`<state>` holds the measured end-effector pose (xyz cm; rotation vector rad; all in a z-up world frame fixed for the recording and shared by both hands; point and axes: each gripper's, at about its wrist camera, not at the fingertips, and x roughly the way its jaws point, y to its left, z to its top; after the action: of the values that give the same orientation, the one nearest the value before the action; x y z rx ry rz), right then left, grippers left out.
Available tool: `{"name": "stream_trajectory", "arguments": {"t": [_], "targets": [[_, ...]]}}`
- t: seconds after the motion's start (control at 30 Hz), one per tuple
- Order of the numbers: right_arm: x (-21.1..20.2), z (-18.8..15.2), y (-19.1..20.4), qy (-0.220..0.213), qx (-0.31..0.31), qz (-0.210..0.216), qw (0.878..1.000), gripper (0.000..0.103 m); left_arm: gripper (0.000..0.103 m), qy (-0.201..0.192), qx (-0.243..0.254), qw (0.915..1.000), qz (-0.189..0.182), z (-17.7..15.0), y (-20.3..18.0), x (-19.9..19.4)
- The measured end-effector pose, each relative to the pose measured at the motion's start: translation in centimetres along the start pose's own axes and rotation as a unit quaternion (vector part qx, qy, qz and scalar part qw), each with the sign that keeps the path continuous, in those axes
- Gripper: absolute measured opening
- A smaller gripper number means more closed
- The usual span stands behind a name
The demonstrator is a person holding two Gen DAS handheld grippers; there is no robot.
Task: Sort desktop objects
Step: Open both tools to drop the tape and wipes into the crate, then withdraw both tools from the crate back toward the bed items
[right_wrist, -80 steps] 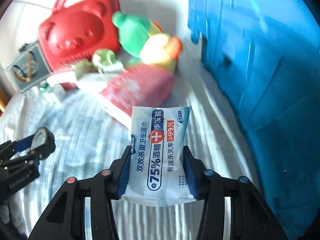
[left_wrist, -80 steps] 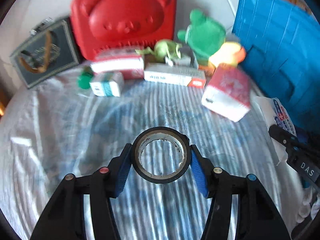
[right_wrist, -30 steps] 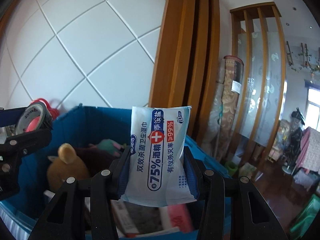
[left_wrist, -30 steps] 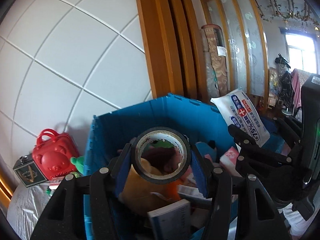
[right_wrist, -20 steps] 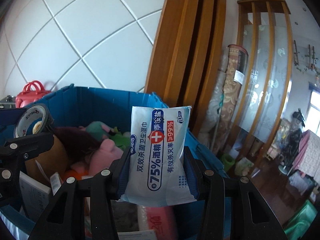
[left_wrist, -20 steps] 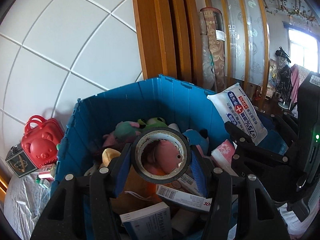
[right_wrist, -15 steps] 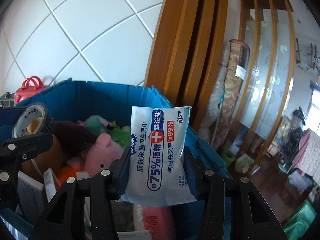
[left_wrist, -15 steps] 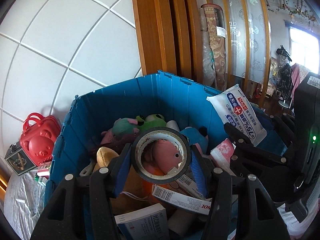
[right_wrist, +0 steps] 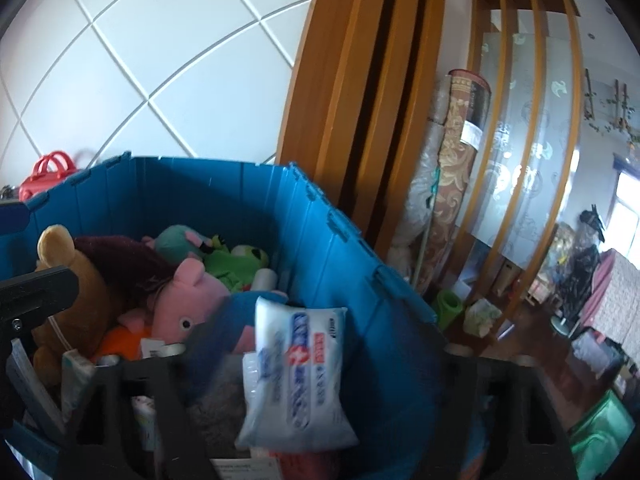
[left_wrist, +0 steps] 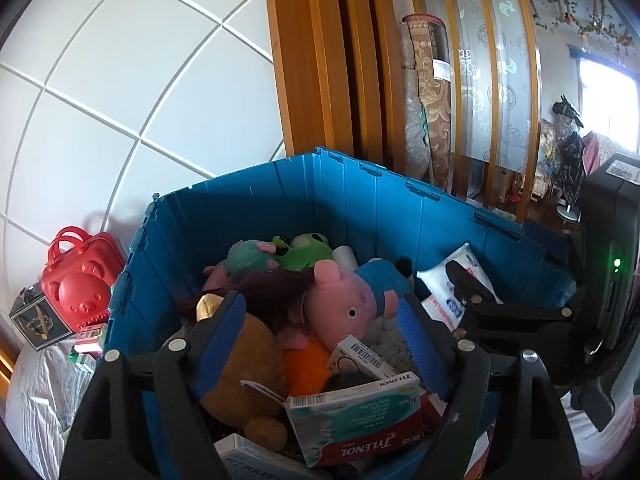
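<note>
Blue crate point(left_wrist: 280, 196), wipes pack point(right_wrist: 298, 376) blurred mid-air

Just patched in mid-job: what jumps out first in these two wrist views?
A blue crate crammed with toys fills both views, a pink pig plush lying on top near its middle. The left gripper gapes open and empty above it, while a white wipes packet, blurred, tumbles between the right gripper's parted fingers.

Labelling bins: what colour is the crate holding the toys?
Blue crate; clearest in the left wrist view.
</note>
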<state>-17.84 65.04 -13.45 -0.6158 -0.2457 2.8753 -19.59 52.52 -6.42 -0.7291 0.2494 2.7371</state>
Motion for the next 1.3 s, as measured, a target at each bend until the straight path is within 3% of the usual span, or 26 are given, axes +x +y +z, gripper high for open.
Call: {"name": "stream_trajectory", "arguments": {"t": [0.13,0.37,0.57,0.9,1.3], "targets": [[-0.9,0.2,-0.7,-0.01,0.01,-0.005,1.0,0.103,0.078,-0.01,-0.002,0.9999,-0.003,-0.1,0.5,-1.1],[-3.4,1.0,-0.4,-0.025,0.031,-0.003,0.999,0.103,0.078,-0.03,-0.016,0.9994,-0.006,-0.6,2.4,-3.5],[-6.8,2.0,2.8,-0.054,0.017,0.015,0.998,0.103,0.078,-0.049,-0.034,0.9982,0.003,-1.3,5.3,-5.8],[-12.0,4.4,11.9,-0.083,-0.001,0.038,0.996,0.103,0.078,-0.071,-0.07,0.995,0.009,-4.2,14.3,-10.2],[-15.0,6.8,27.9,-0.09,-0.035,0.104,0.99,0.103,0.078,-0.043,-0.136,0.9878,0.062,-11.1,30.8,-13.8]]}}
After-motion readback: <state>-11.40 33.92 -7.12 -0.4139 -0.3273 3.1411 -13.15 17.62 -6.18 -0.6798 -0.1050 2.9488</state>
